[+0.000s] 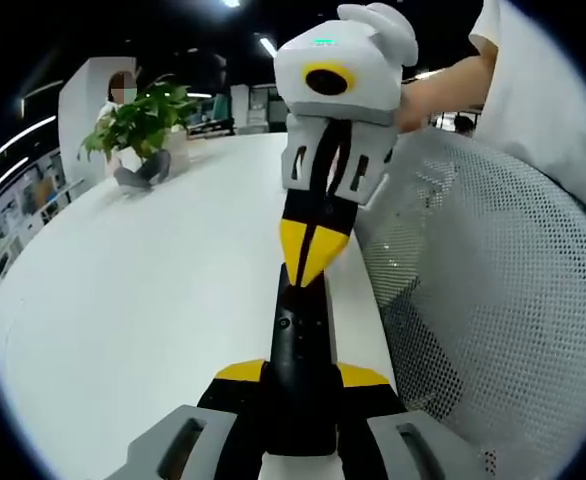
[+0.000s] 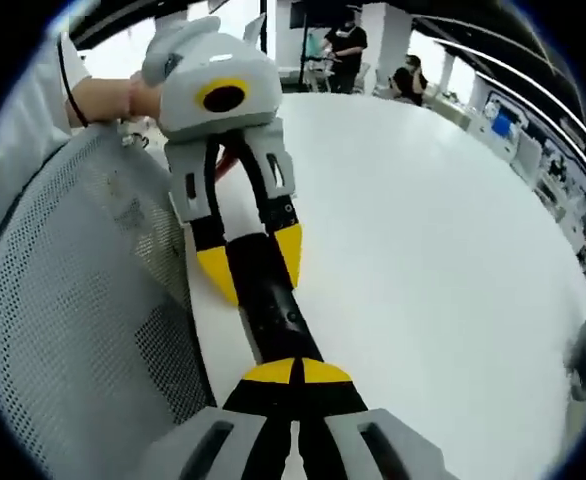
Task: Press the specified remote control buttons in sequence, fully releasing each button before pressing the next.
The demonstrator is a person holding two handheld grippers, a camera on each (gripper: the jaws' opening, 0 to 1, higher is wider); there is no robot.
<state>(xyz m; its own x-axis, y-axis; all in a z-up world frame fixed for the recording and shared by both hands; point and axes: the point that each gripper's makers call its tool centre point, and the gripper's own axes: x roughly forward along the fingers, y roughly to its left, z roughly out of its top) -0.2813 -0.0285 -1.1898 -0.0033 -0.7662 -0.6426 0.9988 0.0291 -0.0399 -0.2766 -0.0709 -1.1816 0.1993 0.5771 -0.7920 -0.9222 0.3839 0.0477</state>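
From my left tongs point(image 1: 301, 378) I look along a long black remote control point(image 1: 301, 340) gripped between the two yellow tips, which are spread just wide enough to clamp its near end. The remote runs away from me over the right edge of the white surface point(image 1: 153, 300), and its far end meets my right tongs point(image 1: 311, 262), which come in from the far side with their yellow tips closed together and touching the remote's top face. I cannot tell which button lies under them.

From the right tongs point(image 2: 295, 374) the tips are pinched closed on top of the same remote point(image 2: 273, 310), with the left tongs point(image 2: 249, 262) holding it at the far end. A grey mesh chair back point(image 2: 73, 320) stands just beside the surface point(image 2: 423, 280). A potted plant point(image 1: 143, 120) sits at the far left.
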